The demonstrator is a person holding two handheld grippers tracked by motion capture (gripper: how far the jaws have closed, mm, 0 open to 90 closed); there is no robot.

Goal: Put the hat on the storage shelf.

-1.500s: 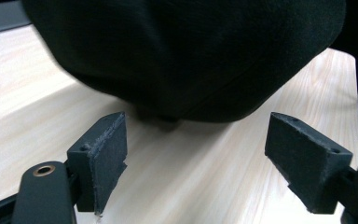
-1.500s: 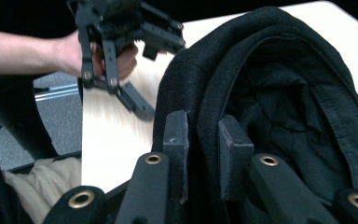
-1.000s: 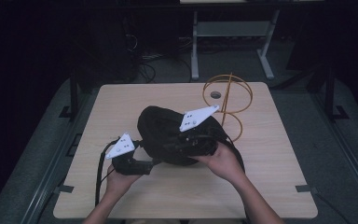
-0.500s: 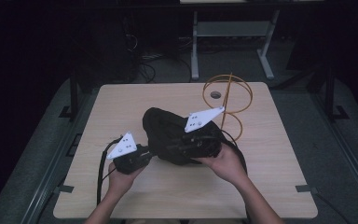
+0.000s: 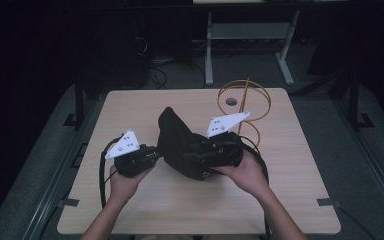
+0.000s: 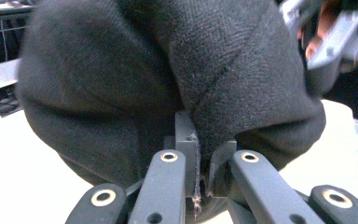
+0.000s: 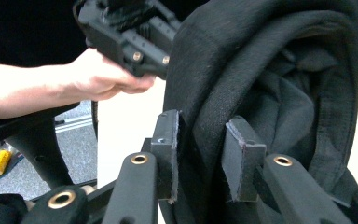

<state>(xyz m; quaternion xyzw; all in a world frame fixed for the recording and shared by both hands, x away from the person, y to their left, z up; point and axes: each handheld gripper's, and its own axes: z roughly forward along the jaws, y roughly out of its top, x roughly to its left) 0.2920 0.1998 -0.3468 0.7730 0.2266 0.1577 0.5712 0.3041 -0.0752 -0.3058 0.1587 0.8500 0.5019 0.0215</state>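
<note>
left gripper (image 5: pixel 152 156): held level, pointed right, fingers (image 6: pixel 186 144) pinched on black cloth (image 5: pixel 180 145) | right gripper (image 5: pixel 200 152): pointed left, fingers (image 7: pixel 168 149) clamped on cloth fold | cloth: raised over table (image 5: pixel 130 110) centre

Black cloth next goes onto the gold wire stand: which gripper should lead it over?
Right, probably. The right gripper is shut on the black cloth and sits nearer the gold wire stand; the left gripper, also clamped on it, is on the far side.

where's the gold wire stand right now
In the high view the gold wire stand stands at the table's far right, just behind the right gripper and the black cloth both grippers hold.
</note>
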